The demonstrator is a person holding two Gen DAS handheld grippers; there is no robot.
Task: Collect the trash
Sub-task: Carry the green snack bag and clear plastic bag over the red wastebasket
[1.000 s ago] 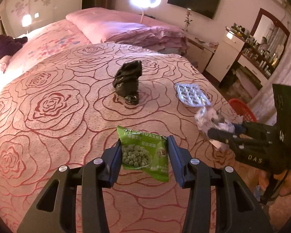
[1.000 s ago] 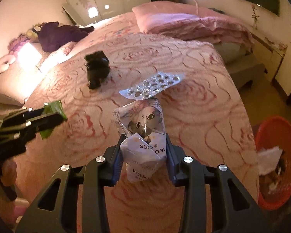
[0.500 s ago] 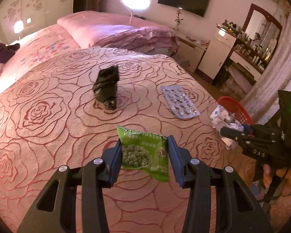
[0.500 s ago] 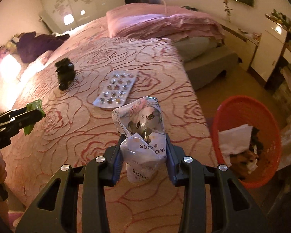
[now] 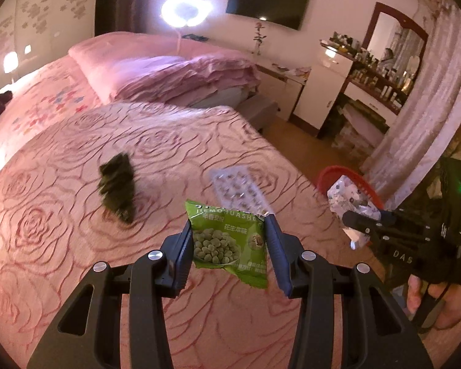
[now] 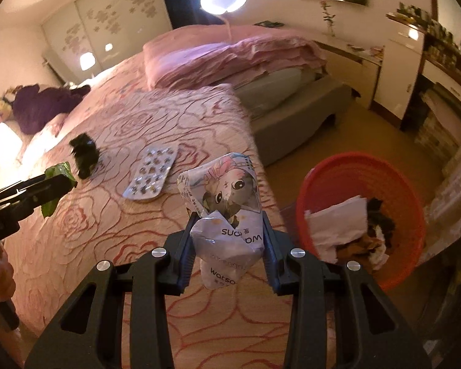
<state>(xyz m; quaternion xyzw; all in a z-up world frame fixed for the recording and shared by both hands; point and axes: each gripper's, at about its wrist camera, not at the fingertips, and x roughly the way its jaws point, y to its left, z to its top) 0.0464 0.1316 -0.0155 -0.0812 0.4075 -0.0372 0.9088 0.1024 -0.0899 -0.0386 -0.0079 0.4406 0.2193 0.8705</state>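
Note:
My left gripper [image 5: 229, 240] is shut on a green pea snack packet [image 5: 227, 243] and holds it above the rose-patterned bed [image 5: 61, 230]. My right gripper [image 6: 229, 230] is shut on a crumpled white cartoon wrapper [image 6: 224, 203], above the bed's edge and left of the red trash basket [image 6: 362, 172]. The basket holds paper and dark scraps. The wrapper [image 5: 350, 200] and basket [image 5: 332, 178] also show in the left wrist view. A black crumpled bag [image 5: 118, 184] and a silver blister pack [image 5: 236, 187] lie on the bed.
Folded pink bedding [image 5: 169, 70] lies at the bed's far end. A white cabinet [image 5: 322, 89] and a cluttered dressing table [image 5: 381, 89] stand along the right wall. Bare floor [image 6: 332, 135] separates bed and cabinet. A purple plush [image 6: 43, 104] lies far left.
Both grippers have swung right, toward the red basket, each still holding its packet. The basket now sits nearer and larger in the right wrist view.

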